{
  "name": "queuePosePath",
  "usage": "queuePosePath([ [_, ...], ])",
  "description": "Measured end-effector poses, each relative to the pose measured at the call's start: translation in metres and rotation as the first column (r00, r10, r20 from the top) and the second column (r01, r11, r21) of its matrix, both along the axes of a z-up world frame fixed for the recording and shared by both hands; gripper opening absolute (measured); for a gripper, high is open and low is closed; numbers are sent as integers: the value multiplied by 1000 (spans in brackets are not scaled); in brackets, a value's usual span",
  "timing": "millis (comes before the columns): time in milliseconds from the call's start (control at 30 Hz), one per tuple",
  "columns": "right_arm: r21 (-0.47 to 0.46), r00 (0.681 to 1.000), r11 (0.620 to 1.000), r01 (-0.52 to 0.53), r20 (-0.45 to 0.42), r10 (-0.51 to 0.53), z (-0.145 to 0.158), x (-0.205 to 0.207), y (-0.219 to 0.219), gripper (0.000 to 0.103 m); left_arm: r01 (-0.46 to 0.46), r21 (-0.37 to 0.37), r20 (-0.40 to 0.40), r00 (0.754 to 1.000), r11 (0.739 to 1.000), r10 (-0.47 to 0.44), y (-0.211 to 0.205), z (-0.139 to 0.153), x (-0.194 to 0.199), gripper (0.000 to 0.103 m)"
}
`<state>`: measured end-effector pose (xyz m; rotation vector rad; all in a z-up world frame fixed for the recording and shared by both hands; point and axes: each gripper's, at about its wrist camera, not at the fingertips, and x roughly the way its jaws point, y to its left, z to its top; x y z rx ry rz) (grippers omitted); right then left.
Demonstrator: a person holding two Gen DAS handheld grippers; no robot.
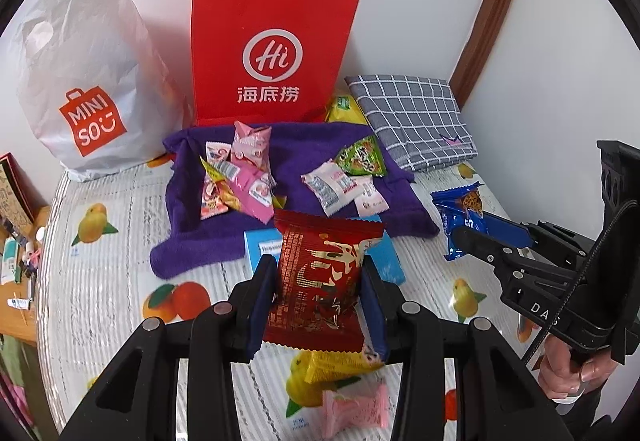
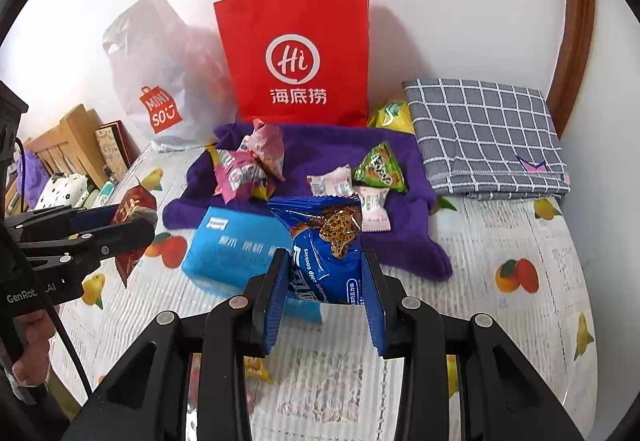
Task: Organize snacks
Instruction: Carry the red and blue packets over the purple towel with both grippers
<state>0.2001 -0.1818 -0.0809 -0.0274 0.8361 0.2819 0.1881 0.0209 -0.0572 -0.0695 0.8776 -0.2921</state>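
My left gripper [image 1: 320,273] is shut on a dark red snack packet [image 1: 324,281] and holds it above the table; it also shows in the right wrist view [image 2: 132,225]. My right gripper [image 2: 326,273] is shut on a blue chocolate chip cookie packet [image 2: 324,249], seen too in the left wrist view [image 1: 460,217]. Several small pink, white and green snack packets [image 1: 248,177] lie on a purple towel [image 1: 296,149] in front of a red paper bag [image 1: 272,49] and a white MINISO bag [image 1: 88,81].
A light blue box [image 2: 236,253] lies at the towel's near edge. A folded grey checked cloth [image 1: 416,121] sits at the back right, with a yellow packet [image 2: 392,117] beside it. Yellow and pink packets [image 1: 344,385] lie under my left gripper. The table [image 2: 520,225] has a fruit-print cover.
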Motion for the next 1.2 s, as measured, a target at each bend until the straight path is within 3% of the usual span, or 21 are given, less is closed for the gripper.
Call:
queuePosePath([
  [667,0,1000,1000,1,10,-1,3,77,5,36,-3,-12,-3,1000,1000,3,2,2,73,39],
  [1200,2,997,1000,10,-76,-10,-34,139,6,36,-13,-13,-65,998,1000,12,1,-23,137,39],
])
